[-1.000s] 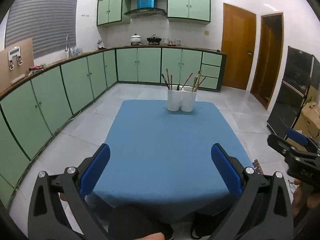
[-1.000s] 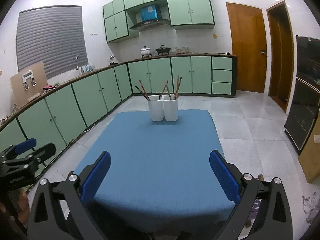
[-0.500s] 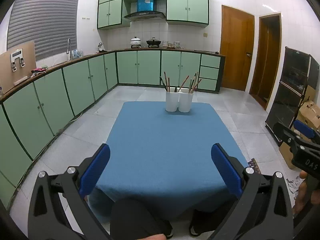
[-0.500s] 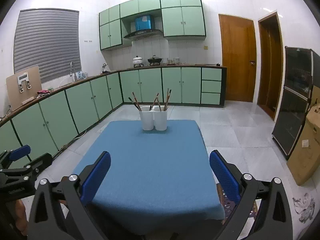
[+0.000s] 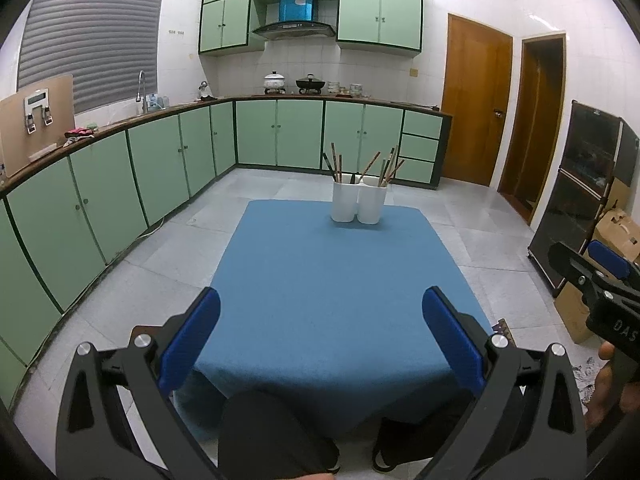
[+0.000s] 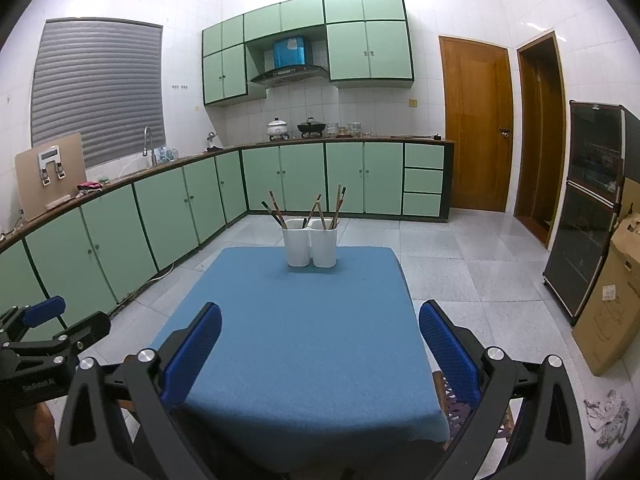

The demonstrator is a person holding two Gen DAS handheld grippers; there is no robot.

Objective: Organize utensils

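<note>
A white two-compartment holder [image 5: 358,207] [image 6: 310,248] stands at the far edge of the blue-clothed table [image 5: 332,280] [image 6: 304,332]. Several brown chopsticks [image 5: 362,168] [image 6: 316,210] lean out of both compartments. My left gripper [image 5: 320,312] hangs open over the table's near edge, nothing between its blue pads. My right gripper [image 6: 318,320] is open too, empty, near the same edge. Each gripper shows at the side of the other's view: the right gripper [image 5: 596,276] and the left gripper [image 6: 44,332].
Green floor cabinets [image 5: 120,184] curve along the left and back walls. A dark glass cabinet [image 6: 592,216] and cardboard boxes [image 6: 608,304] stand at the right. Two wooden doors [image 6: 476,124] are at the back right. A person's knees [image 5: 276,432] sit under the near table edge.
Both grippers have pulled back and up from the table, so the holder and the tabletop look farther away. Both stayed open and empty.
</note>
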